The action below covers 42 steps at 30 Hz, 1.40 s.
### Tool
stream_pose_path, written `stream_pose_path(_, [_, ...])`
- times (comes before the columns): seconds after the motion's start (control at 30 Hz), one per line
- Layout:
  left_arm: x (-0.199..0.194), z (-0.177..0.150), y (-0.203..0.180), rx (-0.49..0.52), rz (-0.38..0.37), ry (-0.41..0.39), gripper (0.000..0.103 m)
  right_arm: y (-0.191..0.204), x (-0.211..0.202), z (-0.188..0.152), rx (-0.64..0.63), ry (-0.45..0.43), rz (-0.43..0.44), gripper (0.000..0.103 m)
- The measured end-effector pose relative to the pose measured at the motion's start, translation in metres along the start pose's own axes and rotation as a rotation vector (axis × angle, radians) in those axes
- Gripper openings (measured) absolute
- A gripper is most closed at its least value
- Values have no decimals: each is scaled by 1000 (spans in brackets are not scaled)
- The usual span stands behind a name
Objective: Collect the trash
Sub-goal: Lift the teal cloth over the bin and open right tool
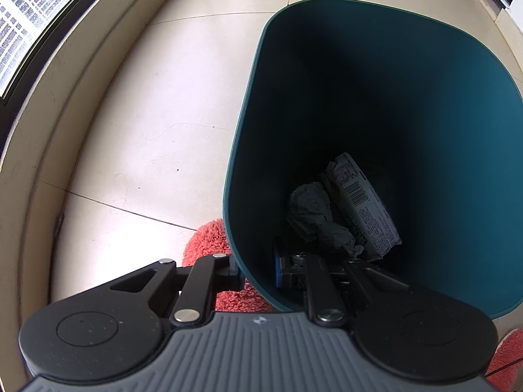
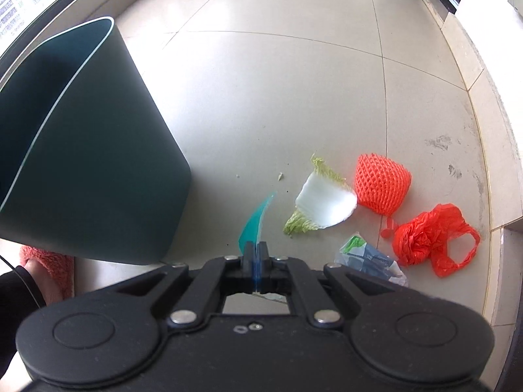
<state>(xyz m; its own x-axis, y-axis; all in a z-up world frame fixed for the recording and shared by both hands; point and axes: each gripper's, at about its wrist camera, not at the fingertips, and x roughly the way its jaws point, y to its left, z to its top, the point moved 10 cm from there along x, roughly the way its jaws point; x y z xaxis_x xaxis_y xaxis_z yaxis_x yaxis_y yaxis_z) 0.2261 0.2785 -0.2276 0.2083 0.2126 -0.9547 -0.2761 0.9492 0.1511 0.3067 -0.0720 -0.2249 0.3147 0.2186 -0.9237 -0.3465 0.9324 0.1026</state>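
A dark teal trash bin (image 1: pixel 376 75) is tilted. My left gripper (image 1: pixel 258 271) is shut on the bin's near wall, one finger outside and one inside. Inside lie a crumpled grey paper (image 1: pixel 310 212) and a white printed wrapper (image 1: pixel 362 205). The bin also shows at the left of the right wrist view (image 2: pixel 98 163). My right gripper (image 2: pixel 256 251) is shut on a thin teal plastic shard (image 2: pixel 255 219), held above the floor. On the floor lie a cabbage piece (image 2: pixel 322 204), an orange foam fruit net (image 2: pixel 382 183), a red plastic bag (image 2: pixel 431 238) and a clear printed wrapper (image 2: pixel 369 258).
The floor is beige tile (image 2: pixel 278 81). A window ledge (image 1: pixel 65 98) curves along the left. A raised step (image 2: pixel 500 196) runs along the right. Pink fuzzy slippers (image 1: pixel 209 241) sit beside the bin's base.
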Motion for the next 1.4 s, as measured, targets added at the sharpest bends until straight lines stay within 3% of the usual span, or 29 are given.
stream_pose_path(0.43, [0,0,-2,2,3,-1,15,36,-128,73,11,-244,155,0])
stream_pose_path(0.67, [-1,-1,0,1,-7,-4,15,70,-161,103,-28,-320,234,0])
stream_pose_path(0.93, [-1,-1,0,6,-15,-8,15,116,-136,114,-64,-294,297,0])
stream_pose_path(1.4, [-3,-2,0,14,-25,-14,15,183,-23,85,-138,-74,282,0])
